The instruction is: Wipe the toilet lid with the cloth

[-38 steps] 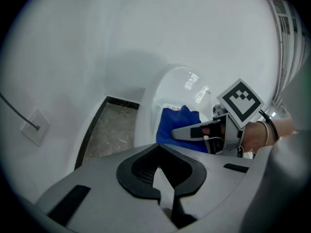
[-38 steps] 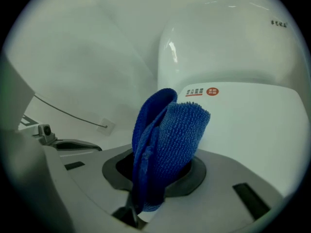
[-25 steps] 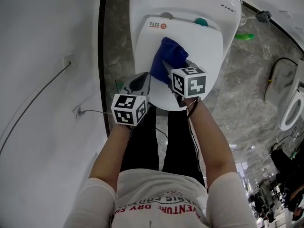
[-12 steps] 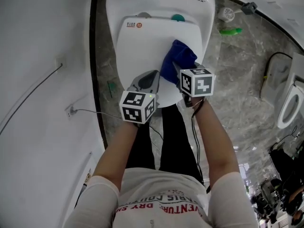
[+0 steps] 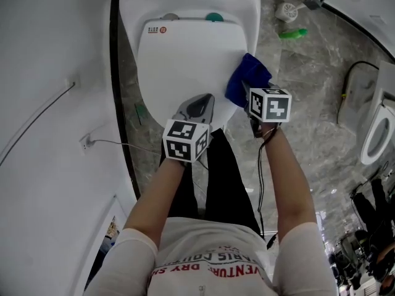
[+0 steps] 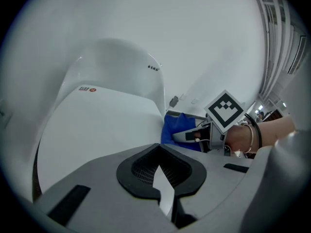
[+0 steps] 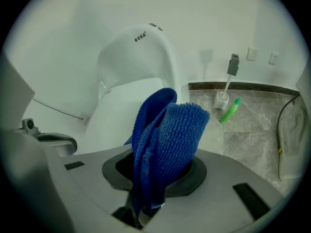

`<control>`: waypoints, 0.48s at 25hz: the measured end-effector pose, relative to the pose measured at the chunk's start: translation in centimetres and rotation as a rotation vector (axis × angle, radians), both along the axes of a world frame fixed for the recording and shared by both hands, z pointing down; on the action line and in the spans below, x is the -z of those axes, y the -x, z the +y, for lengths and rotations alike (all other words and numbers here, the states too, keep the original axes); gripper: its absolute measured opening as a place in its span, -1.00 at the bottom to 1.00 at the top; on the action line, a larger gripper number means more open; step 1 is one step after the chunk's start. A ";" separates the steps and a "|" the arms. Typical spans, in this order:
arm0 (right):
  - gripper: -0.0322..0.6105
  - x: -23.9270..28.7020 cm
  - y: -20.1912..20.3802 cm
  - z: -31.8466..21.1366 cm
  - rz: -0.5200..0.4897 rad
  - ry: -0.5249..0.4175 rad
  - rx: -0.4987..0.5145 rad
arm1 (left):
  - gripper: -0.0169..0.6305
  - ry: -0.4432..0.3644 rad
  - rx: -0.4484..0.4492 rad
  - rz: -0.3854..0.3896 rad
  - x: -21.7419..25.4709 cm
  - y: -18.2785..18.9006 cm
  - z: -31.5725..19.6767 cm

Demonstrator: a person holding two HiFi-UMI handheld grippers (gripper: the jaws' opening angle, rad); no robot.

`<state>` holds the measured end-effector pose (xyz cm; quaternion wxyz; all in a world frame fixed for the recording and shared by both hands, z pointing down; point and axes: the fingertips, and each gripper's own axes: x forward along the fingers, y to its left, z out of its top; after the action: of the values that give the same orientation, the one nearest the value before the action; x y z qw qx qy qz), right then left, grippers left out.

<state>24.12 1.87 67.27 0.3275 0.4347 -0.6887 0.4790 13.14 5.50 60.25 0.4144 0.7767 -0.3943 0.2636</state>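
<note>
The white toilet lid (image 5: 185, 54) is down, seen from above in the head view. A blue cloth (image 5: 248, 79) hangs at the lid's right edge, partly over the floor. My right gripper (image 5: 249, 96) is shut on the cloth. In the right gripper view the cloth (image 7: 167, 140) stands bunched up out of the jaws, with the lid (image 7: 121, 106) behind it. My left gripper (image 5: 199, 108) is shut and holds nothing, over the lid's front edge. The left gripper view shows its closed jaws, the lid (image 6: 102, 125) ahead and the cloth (image 6: 176, 130) to the right.
A white wall (image 5: 55, 103) with a socket and cable runs close along the toilet's left. On the marble floor to the right stand a toilet brush holder (image 5: 285, 10) and a green bottle (image 5: 291, 34). A black cable (image 5: 349, 85) and another white fixture (image 5: 376, 140) are farther right.
My right gripper has dragged the cloth from the lid's middle to its right edge. My left gripper has shifted right from the lid's front left corner to its front middle, still shut.
</note>
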 end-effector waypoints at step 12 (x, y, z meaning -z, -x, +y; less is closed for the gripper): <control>-0.59 2.8 -0.8 3.3 0.059 -0.007 -0.058 | -0.93 -0.016 -0.017 0.012 1.5 2.3 2.5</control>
<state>24.88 5.15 64.42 0.3319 0.4697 -0.6676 0.4728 10.86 7.97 58.77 0.4084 0.7849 -0.3872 0.2591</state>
